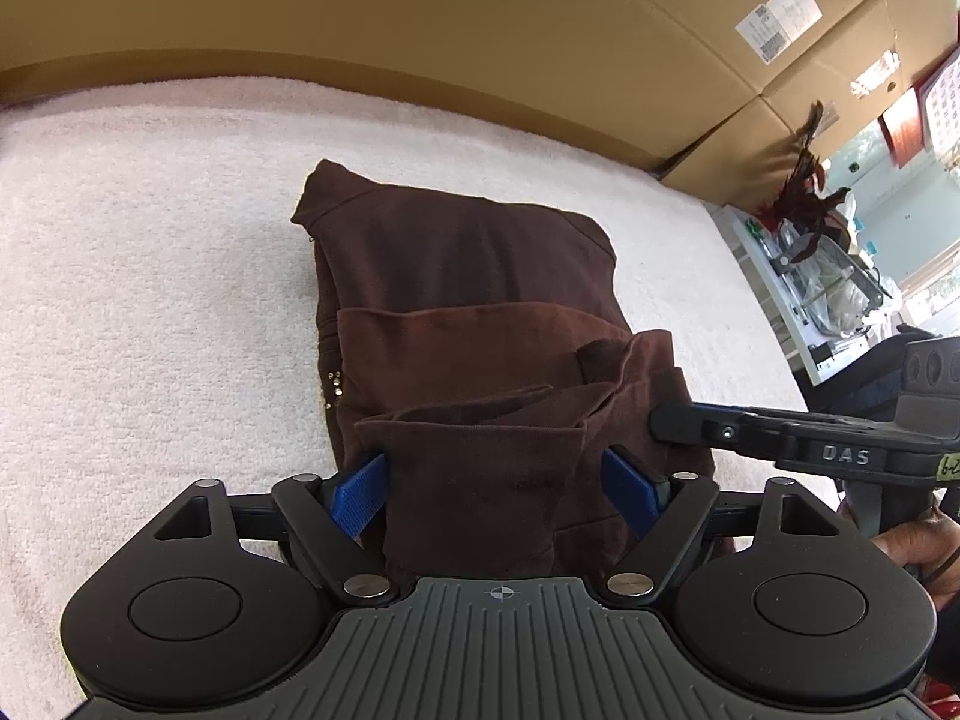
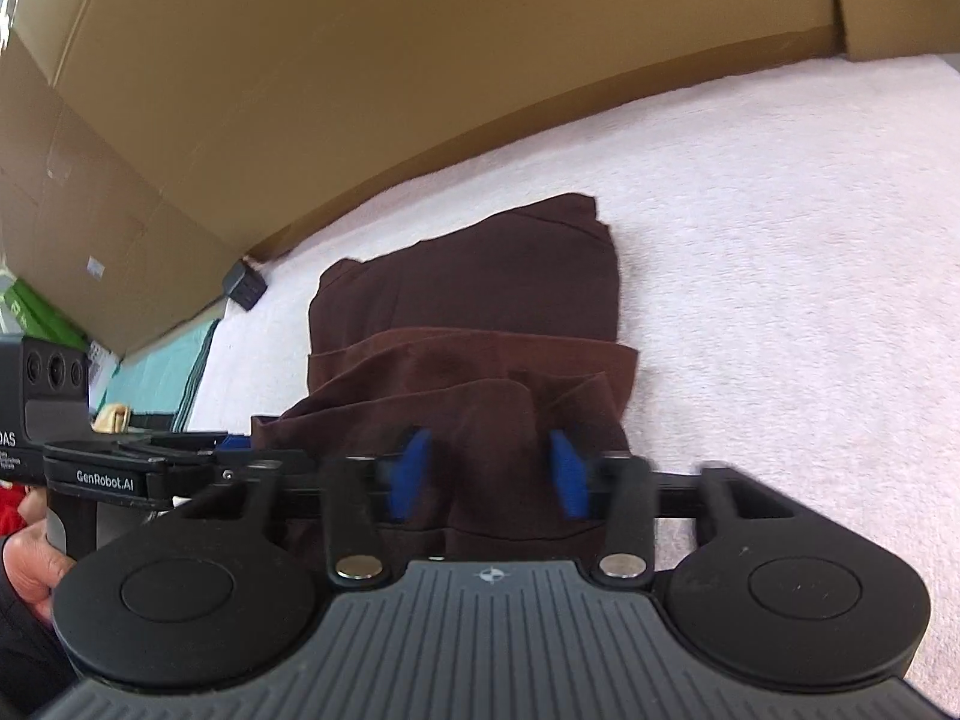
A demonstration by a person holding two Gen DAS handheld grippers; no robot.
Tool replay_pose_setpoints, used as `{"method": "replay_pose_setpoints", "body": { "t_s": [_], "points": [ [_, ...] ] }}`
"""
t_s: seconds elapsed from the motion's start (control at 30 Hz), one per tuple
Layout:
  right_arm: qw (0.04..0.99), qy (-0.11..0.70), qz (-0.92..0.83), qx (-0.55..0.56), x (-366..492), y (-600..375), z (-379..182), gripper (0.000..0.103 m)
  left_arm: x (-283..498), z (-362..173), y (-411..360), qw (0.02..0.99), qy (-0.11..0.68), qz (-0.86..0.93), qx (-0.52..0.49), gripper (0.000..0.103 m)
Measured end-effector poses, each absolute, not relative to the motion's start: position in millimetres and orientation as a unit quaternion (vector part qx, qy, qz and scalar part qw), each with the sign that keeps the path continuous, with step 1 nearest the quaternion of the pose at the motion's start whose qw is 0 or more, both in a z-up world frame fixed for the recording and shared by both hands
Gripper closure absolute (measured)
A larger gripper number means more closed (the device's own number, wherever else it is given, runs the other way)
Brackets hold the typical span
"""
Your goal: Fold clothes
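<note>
While both tools (image 1: 495, 483) (image 2: 489, 471) clamp its bunched near hem, the brown garment (image 1: 462, 276) lies half-folded — layered, creased.

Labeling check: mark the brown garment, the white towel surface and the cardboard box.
brown garment (image 1: 456, 252), left wrist view, flat upper panel.
white towel surface (image 1: 150, 300), left wrist view, bare area left of garment.
cardboard box (image 2: 360, 90), right wrist view, plain side wall.
</note>
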State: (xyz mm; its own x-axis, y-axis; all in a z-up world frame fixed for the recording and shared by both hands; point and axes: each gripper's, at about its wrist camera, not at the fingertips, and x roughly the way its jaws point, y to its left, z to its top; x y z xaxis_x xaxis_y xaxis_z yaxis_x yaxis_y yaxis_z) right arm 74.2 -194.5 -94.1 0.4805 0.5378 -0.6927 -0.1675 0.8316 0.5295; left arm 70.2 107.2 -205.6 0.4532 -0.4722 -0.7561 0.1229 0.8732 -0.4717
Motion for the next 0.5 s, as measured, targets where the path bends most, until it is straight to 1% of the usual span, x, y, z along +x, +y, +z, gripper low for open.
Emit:
{"method": "replay_pose_setpoints", "body": {
  "t_s": [0.03,0.07,0.17,0.2,0.27,0.4,0.5],
  "points": [
    [0.837,0.465,0.210,0.198,74.9,-192.7,-93.6,0.086,70.0,-205.3,107.1,0.835,0.490,-0.177,-0.176,0.031],
    [0.838,0.462,0.211,0.198,75.0,-191.9,-92.6,0.088,68.8,-204.5,106.8,0.837,0.488,-0.176,-0.172,0.049],
    [0.834,0.449,0.232,0.222,70.0,-199.5,-86.5,0.089,62.3,-199.8,109.2,0.840,0.479,-0.185,-0.177,0.079],
    [0.830,0.443,0.244,0.236,67.4,-203.3,-83.8,0.089,57.9,-195.8,108.8,0.841,0.473,-0.191,-0.177,0.083],
    [0.813,0.433,0.279,0.271,61.4,-211.5,-77.6,0.089,48.0,-187.3,107.7,0.844,0.464,-0.200,-0.178,0.086],
    [0.772,0.439,0.350,0.299,45.9,-221.1,-64.5,0.089,23.5,-168.5,110.3,0.833,0.463,-0.227,-0.198,0.087],
    [0.741,0.448,0.386,0.318,33.3,-228.2,-54.8,0.089,-2.1,-150.9,105.6,0.812,0.477,-0.273,-0.197,0.086]
  ]
}}
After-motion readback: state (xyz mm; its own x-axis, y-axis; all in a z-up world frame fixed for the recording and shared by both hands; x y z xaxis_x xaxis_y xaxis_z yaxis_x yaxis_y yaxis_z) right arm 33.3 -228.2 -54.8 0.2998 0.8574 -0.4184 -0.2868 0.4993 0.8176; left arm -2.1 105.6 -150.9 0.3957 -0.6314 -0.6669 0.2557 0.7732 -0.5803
